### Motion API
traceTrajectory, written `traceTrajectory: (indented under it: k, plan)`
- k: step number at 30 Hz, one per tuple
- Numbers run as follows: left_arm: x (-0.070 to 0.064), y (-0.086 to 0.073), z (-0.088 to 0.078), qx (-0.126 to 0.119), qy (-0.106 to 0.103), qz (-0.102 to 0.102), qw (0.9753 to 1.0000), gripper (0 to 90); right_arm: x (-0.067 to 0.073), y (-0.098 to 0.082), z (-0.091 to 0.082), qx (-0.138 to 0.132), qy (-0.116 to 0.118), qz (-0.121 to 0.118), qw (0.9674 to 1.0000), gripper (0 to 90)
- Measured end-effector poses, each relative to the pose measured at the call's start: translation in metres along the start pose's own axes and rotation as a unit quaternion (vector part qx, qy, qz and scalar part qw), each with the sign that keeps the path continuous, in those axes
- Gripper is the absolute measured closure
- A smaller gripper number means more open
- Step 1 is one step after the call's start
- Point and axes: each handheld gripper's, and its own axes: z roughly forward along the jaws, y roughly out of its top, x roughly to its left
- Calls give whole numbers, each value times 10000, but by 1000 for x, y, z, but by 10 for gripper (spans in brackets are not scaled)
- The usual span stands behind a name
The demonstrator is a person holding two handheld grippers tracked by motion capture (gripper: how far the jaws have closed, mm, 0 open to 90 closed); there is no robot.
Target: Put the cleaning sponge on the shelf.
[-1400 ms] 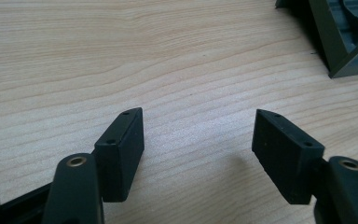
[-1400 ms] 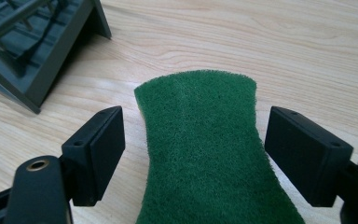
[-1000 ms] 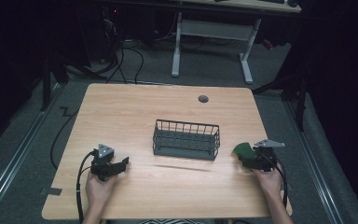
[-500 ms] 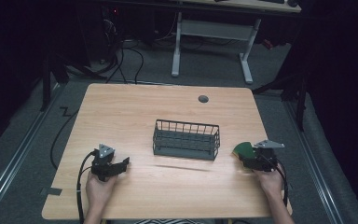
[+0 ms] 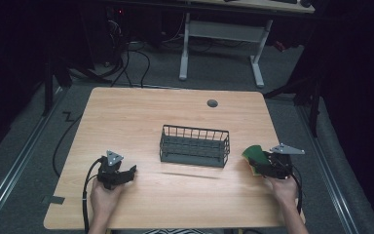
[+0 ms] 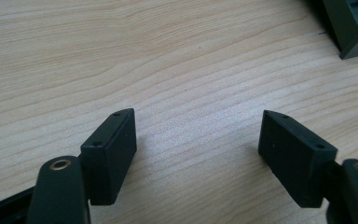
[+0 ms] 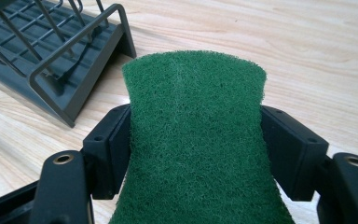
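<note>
A dark wire basket stands at the middle of the wooden table. To its right, my right gripper is shut on a green scouring sponge with a yellow underside. In the right gripper view the sponge bulges between the two jaws, and the basket's corner lies at the upper left. My left gripper rests low at the table's front left, open. In the left gripper view its fingers stand wide apart over bare wood, with a basket corner at the top right.
A round cable hole sits near the table's far edge. A white desk frame and cables stand on the floor beyond the table. Black cables trail from both grippers off the front edge.
</note>
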Motion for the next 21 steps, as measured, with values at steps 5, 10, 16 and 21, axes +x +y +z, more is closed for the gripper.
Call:
traceTrajectory:
  k: [5, 10, 16, 21]
  plan:
    - [0, 0, 0, 1, 6, 6, 10000, 282, 2, 5, -4, 7, 47, 2, 10000, 306]
    - [0, 0, 0, 2, 4, 5, 10000, 282, 3, 15, -14, -86, 65, -55, 9999, 308]
    - [0, 0, 0, 3, 6, 6, 10000, 281, 4, 24, -15, -139, 154, -48, 9998, 308]
    - [-1, 0, 0, 3, 37, -19, 10000, 282, 10, 36, -22, -241, 201, -174, 9994, 309]
